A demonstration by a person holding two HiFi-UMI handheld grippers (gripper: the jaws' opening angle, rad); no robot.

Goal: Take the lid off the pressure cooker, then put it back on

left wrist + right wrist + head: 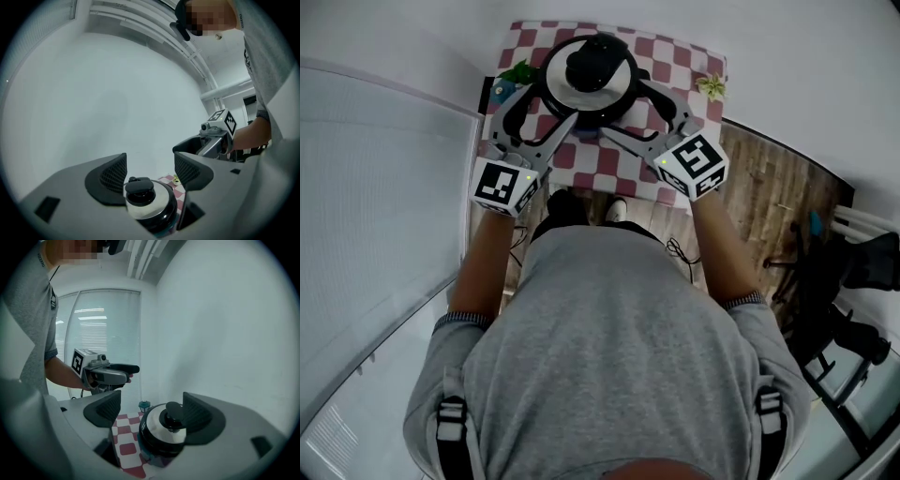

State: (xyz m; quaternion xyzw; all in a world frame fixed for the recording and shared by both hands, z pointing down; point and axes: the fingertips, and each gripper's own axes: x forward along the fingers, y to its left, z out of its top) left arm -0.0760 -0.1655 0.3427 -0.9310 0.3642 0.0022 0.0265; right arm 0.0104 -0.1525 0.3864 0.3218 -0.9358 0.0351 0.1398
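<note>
Only the head view shows the whole table (675,58), with its red and white check cloth, at the top middle of the frame. The pressure cooker (590,111) stands on it between the left gripper (542,114) and the right gripper (630,111). Only the right gripper view shows window blinds (101,329), at its left. Each gripper view shows its own fingers wide apart and holding nothing, with the cooker low in the frame between them. The cooker body is black. Its lid (592,67) sits on it, a shiny steel disc with a black knob (172,417) in the middle.
</note>
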